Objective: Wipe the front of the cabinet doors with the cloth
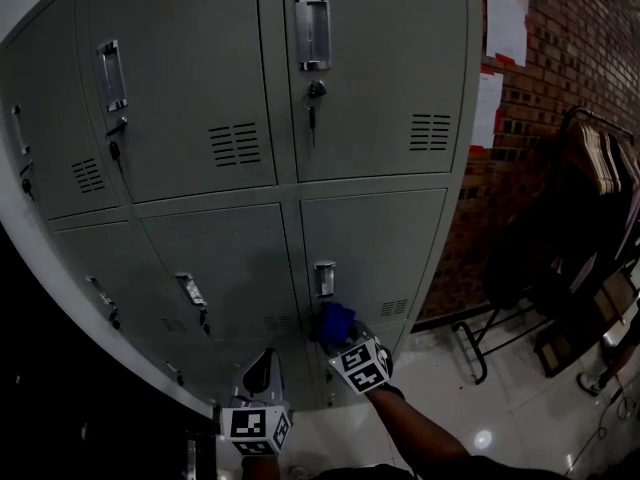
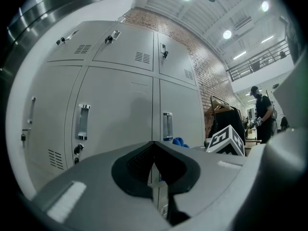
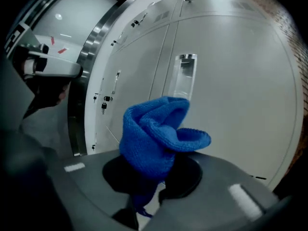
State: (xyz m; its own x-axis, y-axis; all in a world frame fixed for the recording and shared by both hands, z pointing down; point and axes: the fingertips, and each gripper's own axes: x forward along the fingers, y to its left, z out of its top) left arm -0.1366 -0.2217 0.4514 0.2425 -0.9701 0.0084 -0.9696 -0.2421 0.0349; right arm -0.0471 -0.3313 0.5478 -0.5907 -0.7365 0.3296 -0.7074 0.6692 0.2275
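A grey metal locker cabinet (image 1: 215, 78) fills the head view, with several doors that carry recessed handles and keys. A bunched blue cloth (image 1: 335, 321) is against the lower right door (image 1: 375, 243), just below its handle (image 1: 324, 278). My right gripper (image 1: 347, 336) is shut on that cloth (image 3: 155, 137), which sticks out past the jaws toward the door. To its left and lower, my left gripper (image 1: 264, 366) is shut and holds nothing, a short way off the doors. In the left gripper view the cloth (image 2: 180, 142) shows beside the right gripper's marker cube (image 2: 226, 139).
A brick wall (image 1: 570, 58) with pinned papers (image 1: 506, 20) stands right of the cabinet. A clothes rack (image 1: 590, 198) with dark garments and hangers is at the right on a glossy floor (image 1: 500, 408). A person (image 2: 262, 110) stands far off.
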